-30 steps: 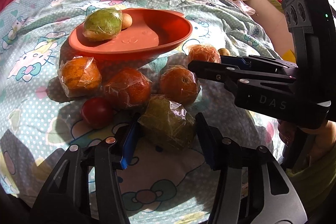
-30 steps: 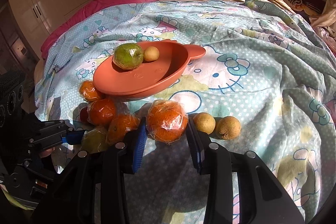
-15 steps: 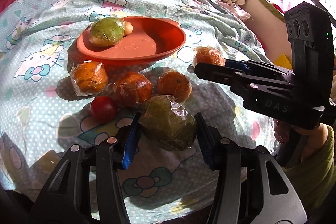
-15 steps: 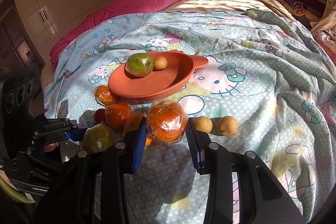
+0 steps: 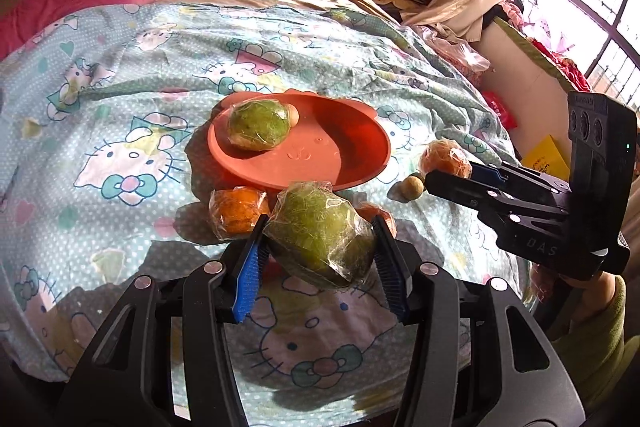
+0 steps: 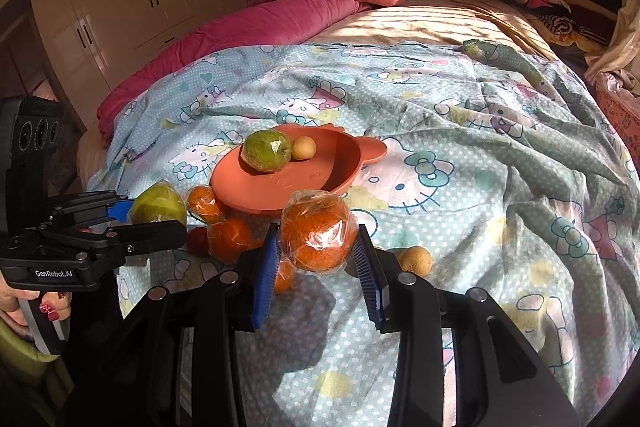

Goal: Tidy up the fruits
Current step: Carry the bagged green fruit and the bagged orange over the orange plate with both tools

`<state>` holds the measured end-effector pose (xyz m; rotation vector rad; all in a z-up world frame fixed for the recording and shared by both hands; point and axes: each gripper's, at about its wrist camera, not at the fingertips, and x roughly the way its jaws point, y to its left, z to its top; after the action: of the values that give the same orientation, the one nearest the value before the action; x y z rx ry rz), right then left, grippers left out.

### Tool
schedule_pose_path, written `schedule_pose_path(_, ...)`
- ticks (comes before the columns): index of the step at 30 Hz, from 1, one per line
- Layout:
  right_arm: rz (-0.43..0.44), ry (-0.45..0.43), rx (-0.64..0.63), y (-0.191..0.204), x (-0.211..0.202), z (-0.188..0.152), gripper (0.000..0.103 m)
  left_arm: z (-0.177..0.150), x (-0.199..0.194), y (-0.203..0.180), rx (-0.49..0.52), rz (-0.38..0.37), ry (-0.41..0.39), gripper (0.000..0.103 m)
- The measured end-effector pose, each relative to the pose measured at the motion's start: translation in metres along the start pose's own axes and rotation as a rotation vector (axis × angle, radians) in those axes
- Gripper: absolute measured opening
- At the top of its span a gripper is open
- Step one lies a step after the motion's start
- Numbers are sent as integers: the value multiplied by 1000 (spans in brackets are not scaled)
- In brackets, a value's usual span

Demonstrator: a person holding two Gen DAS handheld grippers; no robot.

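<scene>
**Both jaws loaded, plate half filled**

Jaws of the left gripper [image 5: 318, 251] are clenched on a wrapped green fruit [image 5: 320, 233], seen from the left wrist held clear above the bedspread [image 5: 120, 99] near the bed's front edge. The blue pads press its two sides across the widest part, which looks like the right place to take it. The cling film is crinkled and shiny, so I judge it slippery and loose over a fairly firm, rounded, middling-heavy fruit; a hard squeeze could bruise it. Beyond it lies the orange plate [image 5: 352, 163], holding another wrapped green fruit [image 5: 258, 125] with a small tan fruit [image 5: 293, 115] touching it on the far side. A wrapped orange [image 5: 238, 211] sits on the bedspread just in front of the plate, and a small tan ball [image 5: 413, 185] lies near the plate's right rim.

From the right wrist, the right gripper [image 6: 316, 259] grips a wrapped orange fruit [image 6: 318, 231] by its sides, lifted off the bed. Its film bunches at the top, so it may slip a little inside the wrap. The plate shows its two fruits at the left end, the rest bare. More wrapped oranges [image 6: 230, 237] cluster on the bedspread at the plate's near-left rim.
</scene>
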<state>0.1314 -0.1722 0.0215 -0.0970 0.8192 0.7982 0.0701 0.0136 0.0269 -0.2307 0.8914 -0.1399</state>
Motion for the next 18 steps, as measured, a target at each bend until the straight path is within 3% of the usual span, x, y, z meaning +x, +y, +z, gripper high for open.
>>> schedule_pose_path(18, 4, -32, -71, 8, 4, 30, 35, 32, 10, 22, -29, 31, -11, 42)
